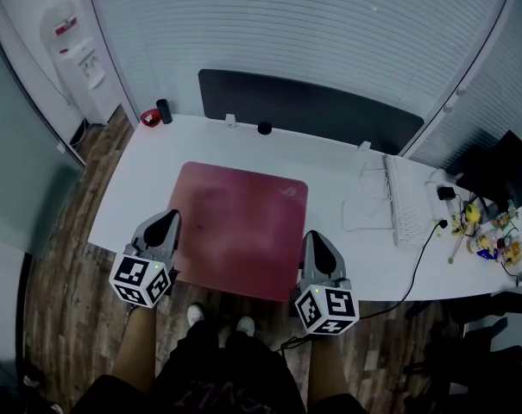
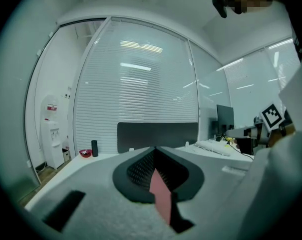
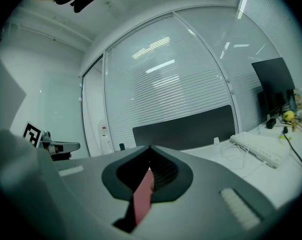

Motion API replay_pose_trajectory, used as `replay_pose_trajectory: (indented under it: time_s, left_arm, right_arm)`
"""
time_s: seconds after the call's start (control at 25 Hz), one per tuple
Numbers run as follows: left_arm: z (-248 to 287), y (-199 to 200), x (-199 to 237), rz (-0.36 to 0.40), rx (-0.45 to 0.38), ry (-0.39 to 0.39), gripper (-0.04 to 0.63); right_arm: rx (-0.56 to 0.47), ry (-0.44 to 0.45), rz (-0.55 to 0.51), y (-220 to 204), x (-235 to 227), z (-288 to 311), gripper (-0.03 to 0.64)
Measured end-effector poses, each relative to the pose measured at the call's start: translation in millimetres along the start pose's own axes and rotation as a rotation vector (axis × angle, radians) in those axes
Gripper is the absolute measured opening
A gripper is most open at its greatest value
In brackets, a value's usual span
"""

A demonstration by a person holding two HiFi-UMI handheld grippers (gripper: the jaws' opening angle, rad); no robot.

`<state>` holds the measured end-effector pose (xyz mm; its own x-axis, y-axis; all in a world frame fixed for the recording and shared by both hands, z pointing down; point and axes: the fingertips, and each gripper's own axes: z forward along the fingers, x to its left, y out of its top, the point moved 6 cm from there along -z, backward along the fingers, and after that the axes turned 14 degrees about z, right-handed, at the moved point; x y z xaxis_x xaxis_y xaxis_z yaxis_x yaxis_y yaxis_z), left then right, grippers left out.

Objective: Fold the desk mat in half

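Straight ahead of me, the pink rectangular desk mat [image 1: 243, 222] lies flat on the white desk [image 1: 148, 171]; left hand-held gripper [image 1: 168, 222] and right hand-held gripper [image 1: 316, 241] each clench a near corner. I'd raise both evenly toward the far edge.

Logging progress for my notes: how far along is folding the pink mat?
Done: the left gripper and right gripper are each shut on a near corner of the pink rectangular desk mat. In hand: that two-corner hold. Left: the whole fold; the mat lies flat on the white desk.
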<state>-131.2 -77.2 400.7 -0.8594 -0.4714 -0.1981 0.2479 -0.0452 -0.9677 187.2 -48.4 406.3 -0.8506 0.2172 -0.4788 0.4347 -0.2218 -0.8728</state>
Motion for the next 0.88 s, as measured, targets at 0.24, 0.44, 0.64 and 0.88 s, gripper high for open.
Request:
replay_pose_trajectory:
  time_s: [0.24, 0.44, 0.64, 0.88]
  left_arm:
    - [-5, 2, 4, -0.001, -0.023, -0.002, -0.003]
    - [-4, 7, 10, -0.006, -0.048, 0.0, -0.003]
    - [-3, 7, 17, -0.013, -0.065, -0.004, -0.003]
    - [4, 10, 19, 0.071, -0.049, -0.044, -0.003]
  right_arm:
    - [-0.012, -0.042, -0.07, 2, 7, -1, 0.009]
    - [-0.037, -0.05, -0.055, 6, 9, 3, 0.009]
    - [-0.052, -0.05, -0.058, 10, 14, 5, 0.009]
    - [-0.042, -0.048, -0.104, 13, 21, 10, 0.009]
